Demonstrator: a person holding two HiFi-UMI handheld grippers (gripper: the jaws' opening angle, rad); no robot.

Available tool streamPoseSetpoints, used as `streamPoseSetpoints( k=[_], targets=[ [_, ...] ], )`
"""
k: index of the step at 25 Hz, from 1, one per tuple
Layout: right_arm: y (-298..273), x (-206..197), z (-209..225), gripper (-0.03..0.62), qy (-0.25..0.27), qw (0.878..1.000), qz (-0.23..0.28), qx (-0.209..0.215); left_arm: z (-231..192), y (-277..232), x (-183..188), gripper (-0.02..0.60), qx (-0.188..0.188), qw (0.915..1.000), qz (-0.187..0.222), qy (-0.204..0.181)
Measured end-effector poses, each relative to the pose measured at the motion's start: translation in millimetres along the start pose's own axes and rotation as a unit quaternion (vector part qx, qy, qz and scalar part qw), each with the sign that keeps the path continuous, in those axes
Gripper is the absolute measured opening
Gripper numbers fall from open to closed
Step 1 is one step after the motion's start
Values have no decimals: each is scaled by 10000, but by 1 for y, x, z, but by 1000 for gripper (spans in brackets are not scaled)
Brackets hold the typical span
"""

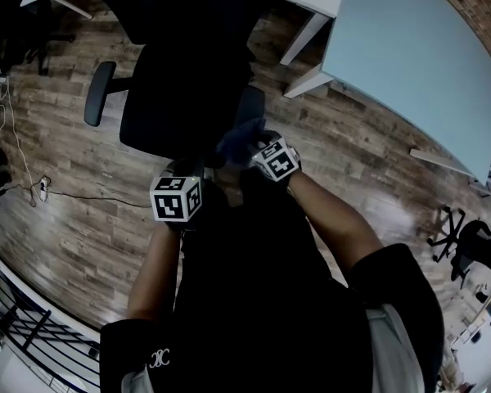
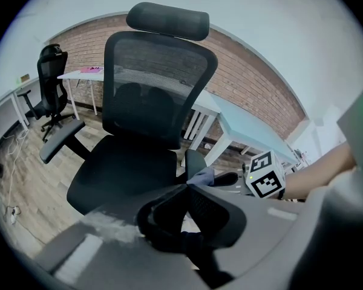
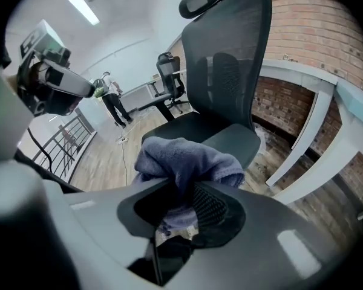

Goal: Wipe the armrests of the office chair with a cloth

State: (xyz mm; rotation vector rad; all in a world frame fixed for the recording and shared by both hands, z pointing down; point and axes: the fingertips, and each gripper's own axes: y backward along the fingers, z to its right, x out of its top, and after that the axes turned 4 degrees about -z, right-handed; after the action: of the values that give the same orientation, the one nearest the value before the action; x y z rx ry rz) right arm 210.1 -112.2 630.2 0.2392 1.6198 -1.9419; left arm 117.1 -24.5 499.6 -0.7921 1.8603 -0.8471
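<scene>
Right gripper view: right gripper (image 3: pixel 181 189) fingers (image 3: pixel 209 207) pinch crumpled blue cloth (image 3: pixel 187 159) by armrest (image 3: pixel 233 141) of black mesh office chair (image 3: pixel 230 71); left gripper (image 2: pixel 186 189) fingers (image 2: pixel 207 209) pressed together, empty.

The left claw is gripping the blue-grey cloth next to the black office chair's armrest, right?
No. The right claw grips the crumpled blue-grey cloth, as the right gripper view shows; the left claw is shut on nothing. The cloth is indeed next to the padded armrest of the black mesh office chair.

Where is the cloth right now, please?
In the right gripper view, the cloth sits clamped in the right gripper, beside the near armrest.
</scene>
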Motion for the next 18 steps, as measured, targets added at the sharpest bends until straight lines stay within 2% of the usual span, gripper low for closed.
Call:
streamPoseSetpoints(
  k=[1, 2, 10, 13, 15, 18],
  targets=[
    [-1, 1, 1, 112, 36, 10000, -12, -53, 0, 0, 0, 6, 3, 10000, -2, 10],
    [-2, 3, 2, 118, 85, 9999, -48, -122, 0, 0, -1, 6, 6, 10000, -5, 22],
    [-13, 4, 4, 123, 512, 9950, -440, -730, -5, 3, -6, 6, 72, 9998, 33, 164],
    [-16, 4, 4, 110, 454, 9950, -657, -603, -6, 3, -10, 6, 71, 9998, 29, 189],
    [-16, 8, 6, 26, 462, 9948, -740, -535, -6, 2, -11, 6, 63, 9998, 19, 186],
    [-16, 11, 6, 18, 466, 9942, -777, -575, -4, 3, -11, 6, 42, 9999, 16, 148]
  ],
)
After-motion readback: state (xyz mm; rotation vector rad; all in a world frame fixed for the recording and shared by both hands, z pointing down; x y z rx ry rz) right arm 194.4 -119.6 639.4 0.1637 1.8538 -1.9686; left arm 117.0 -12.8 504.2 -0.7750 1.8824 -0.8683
